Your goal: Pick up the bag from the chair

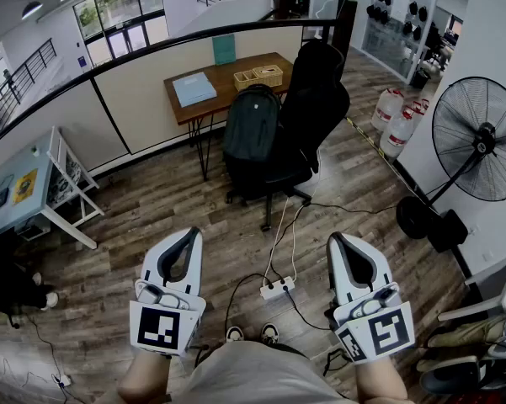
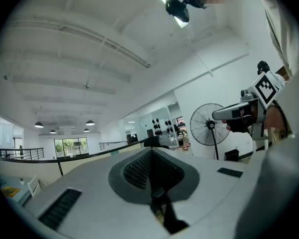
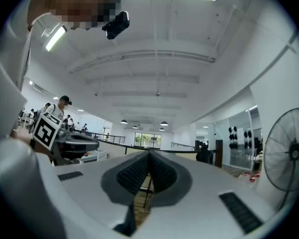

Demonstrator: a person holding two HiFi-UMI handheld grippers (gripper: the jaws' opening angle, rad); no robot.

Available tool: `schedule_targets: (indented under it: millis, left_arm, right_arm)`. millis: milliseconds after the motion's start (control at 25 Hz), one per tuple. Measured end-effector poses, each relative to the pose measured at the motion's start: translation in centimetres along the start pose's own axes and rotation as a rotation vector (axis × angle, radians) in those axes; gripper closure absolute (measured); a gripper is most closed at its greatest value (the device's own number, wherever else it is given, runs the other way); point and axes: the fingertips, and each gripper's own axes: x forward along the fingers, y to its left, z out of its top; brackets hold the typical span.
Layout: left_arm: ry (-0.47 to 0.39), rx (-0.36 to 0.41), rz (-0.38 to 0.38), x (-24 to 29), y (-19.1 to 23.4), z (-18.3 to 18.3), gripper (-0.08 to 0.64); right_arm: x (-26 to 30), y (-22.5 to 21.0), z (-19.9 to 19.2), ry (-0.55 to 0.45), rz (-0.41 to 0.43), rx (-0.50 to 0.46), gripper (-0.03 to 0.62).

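1. Both sets of jaws are clenched tight with nothing between them. I hold my left gripper and right gripper level and side by side above the floor.
2. Between the two grippers, a white power strip lies on the wood-plank floor. Its cables trail off toward 12 o'clock.
3. At 12 o'clock from the grippers and well apart from both, the bag, a dark backpack, stands upright on the seat of a black office chair. The chair's backrest rises at the bag's 2 o'clock.
4. Just beyond the chair, at 11 o'clock, a wooden desk carries a blue pad and two light baskets. The desk sits against a beige partition topped by a black rail.
5. At 2 o'clock, a black pedestal fan stands by the white wall. Large water jugs cluster on the floor at 1 o'clock.
6. At 9 o'clock, a white rack stands beside a pale blue table.
7. In both gripper views, a high white ceiling with strip lights spans the open hall.
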Motion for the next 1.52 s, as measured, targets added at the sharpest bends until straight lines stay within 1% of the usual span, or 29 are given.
schedule_targets:
  millis: [240,600,680,840,960,1040,1080,1120,1160,1200,1240,1320,1400,1520]
  left_arm:
    - [0.009,0.009,-0.003,0.5,-0.5,0.1,0.558]
    - [0.019,0.014,-0.006,1.6,-1.6,0.1,0.558]
    - [0.021,0.031,-0.001,1.9,-1.9,0.0,0.558]
    - [0.019,0.032,0.009,2.4,-2.8,0.0,0.558]
    - [0.029,0.012,0.009,2.5,-3.6,-0.4,0.558]
    - [0.042,-0.021,0.002,2.5,-4.1,-0.8,0.558]
    - [0.042,-0.054,-0.002,2.6,-4.3,-1.0,0.551]
    - [0.036,-0.085,-0.005,2.6,-4.5,-1.0,0.439]
    - [0.026,-0.102,0.001,2.7,-4.6,-1.1,0.255]
    - [0.011,-0.101,0.019,2.8,-4.5,-1.0,0.18]
    - [-0.007,-0.088,0.044,2.8,-4.4,-0.8,0.159]
    - [-0.033,-0.062,0.08,2.6,-4.2,-0.3,0.132]
    - [-0.039,-0.052,0.091,2.5,-4.0,-0.1,0.129]
    - [-0.029,-0.032,0.096,2.5,-3.7,-0.6,0.13]
  right_arm:
    - [-0.1,-1.1,0.1,-0.016,0.003,0.056,0.589]
    - [-0.2,-2.6,-0.7,0.001,0.001,0.049,0.589]
    - [-0.4,-3.1,-0.9,0.001,0.002,0.051,0.589]
    - [-0.7,-4.1,-1.5,0.004,0.007,0.049,0.589]
    - [-1.0,-4.8,-1.9,-0.009,0.021,0.081,0.589]
    - [-1.2,-5.2,-2.0,-0.035,0.032,0.12,0.584]
    - [-1.2,-5.3,-2.0,-0.053,0.039,0.132,0.461]
    - [-1.2,-5.4,-1.9,-0.071,0.042,0.132,0.258]
    - [-1.1,-5.5,-1.7,-0.086,0.039,0.118,0.113]
    - [-1.0,-5.5,-1.6,-0.096,0.032,0.093,0.011]
    - [-1.0,-5.5,-1.5,-0.1,0.026,0.071,-0.006]
    - [-0.8,-5.3,-1.4,-0.103,0.034,0.07,-0.006]
    - [-0.5,-5.2,-1.3,-0.107,0.044,0.092,-0.006]
    - [0.0,-5.3,-1.6,-0.101,0.036,0.094,-0.004]
